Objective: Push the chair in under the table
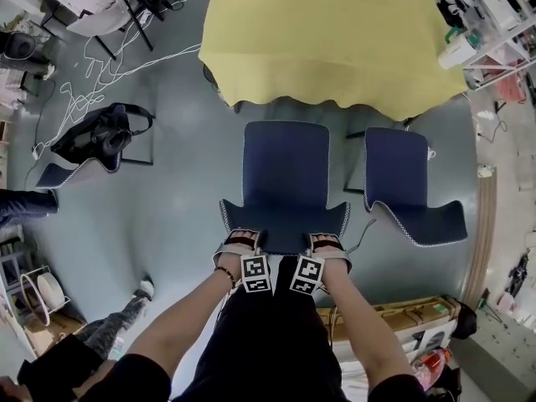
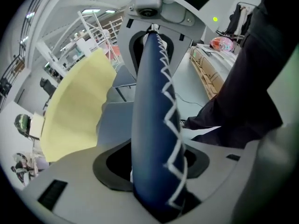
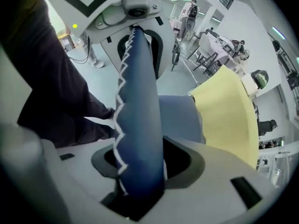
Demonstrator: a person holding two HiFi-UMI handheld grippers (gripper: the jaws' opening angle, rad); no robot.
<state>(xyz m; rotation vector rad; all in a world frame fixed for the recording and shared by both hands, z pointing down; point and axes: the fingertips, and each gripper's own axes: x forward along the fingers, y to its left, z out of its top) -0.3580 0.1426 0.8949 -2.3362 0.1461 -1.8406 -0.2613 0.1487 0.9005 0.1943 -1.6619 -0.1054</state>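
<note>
Gripper views alone show the stitched backrest standing between wide-open left tongs and right tongs, head view places the blue chair just short of the yellow-clothed desk, grey floor, white cables

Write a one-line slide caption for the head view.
The left gripper and right gripper straddle the backrest top of the blue chair, jaws open; chair not yet under the yellow-clothed table.

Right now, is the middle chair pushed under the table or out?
Out: the chair shows its whole seat in the head view, short of the table.
</note>
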